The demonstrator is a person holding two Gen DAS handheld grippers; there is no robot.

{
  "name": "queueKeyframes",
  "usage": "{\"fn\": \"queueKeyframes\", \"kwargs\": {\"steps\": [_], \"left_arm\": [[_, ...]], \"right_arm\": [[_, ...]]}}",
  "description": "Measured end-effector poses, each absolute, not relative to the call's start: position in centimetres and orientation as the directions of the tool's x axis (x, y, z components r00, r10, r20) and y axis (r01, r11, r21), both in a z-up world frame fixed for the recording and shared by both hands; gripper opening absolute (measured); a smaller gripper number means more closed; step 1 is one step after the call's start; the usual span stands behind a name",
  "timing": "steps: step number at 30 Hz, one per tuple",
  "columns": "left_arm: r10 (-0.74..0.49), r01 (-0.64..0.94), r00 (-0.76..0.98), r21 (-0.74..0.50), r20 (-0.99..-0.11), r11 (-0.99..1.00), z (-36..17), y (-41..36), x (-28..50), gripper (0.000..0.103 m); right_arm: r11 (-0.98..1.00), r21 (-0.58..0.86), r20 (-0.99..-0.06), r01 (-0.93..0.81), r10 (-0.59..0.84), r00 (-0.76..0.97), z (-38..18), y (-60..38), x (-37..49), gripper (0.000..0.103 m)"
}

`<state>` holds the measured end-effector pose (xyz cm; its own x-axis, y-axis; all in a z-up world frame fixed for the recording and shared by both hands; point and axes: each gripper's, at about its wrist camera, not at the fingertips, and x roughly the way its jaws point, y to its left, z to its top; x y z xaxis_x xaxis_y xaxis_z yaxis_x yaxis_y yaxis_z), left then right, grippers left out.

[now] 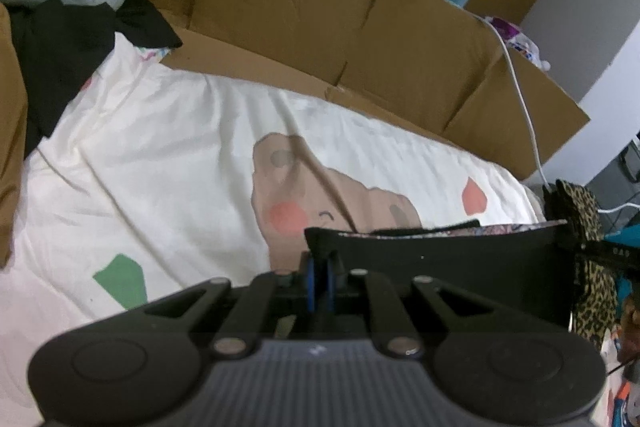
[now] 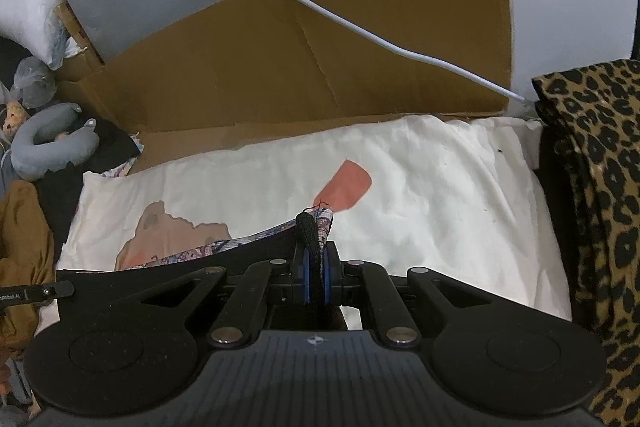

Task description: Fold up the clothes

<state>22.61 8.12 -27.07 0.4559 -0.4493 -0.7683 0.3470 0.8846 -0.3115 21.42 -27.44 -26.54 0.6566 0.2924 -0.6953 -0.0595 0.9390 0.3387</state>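
My left gripper point(image 1: 320, 281) and right gripper point(image 2: 316, 277) each pinch a corner of the black garment point(image 1: 460, 267); it's light, limp, sagging between them.

Two grippers are in view, the left gripper point(image 1: 319, 277) and the right gripper point(image 2: 316, 277), and between them one black garment point(image 1: 440, 263) with a patterned lining. One cream bedsheet point(image 1: 160, 155) covers the bed. One leopard-print cloth point(image 2: 596, 187), one grey neck pillow point(image 2: 48, 143), one white cable point(image 2: 380, 39).
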Motion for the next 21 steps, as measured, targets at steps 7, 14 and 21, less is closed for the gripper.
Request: {"fn": "queueKeyframes", "kwargs": {"steps": [7,14,21], "left_arm": [[-0.437,0.323,0.447,-0.315,-0.781,0.893,-28.4,8.1,24.1,0.006],[-0.433,0.328,0.455,-0.306,-0.778,0.894,-28.5,7.6,24.7,0.006],[-0.418,0.304,0.428,-0.307,-0.801,0.902,-30.5,7.0,25.8,0.006]], "right_arm": [[0.946,0.318,-0.715,-0.07,0.288,0.637,-27.4,-27.2,22.9,0.005],[0.95,0.305,-0.72,-0.063,0.274,0.638,-27.4,-27.2,23.6,0.005],[0.96,0.279,-0.749,-0.039,0.243,0.617,-28.7,-27.1,24.7,0.005]]}}
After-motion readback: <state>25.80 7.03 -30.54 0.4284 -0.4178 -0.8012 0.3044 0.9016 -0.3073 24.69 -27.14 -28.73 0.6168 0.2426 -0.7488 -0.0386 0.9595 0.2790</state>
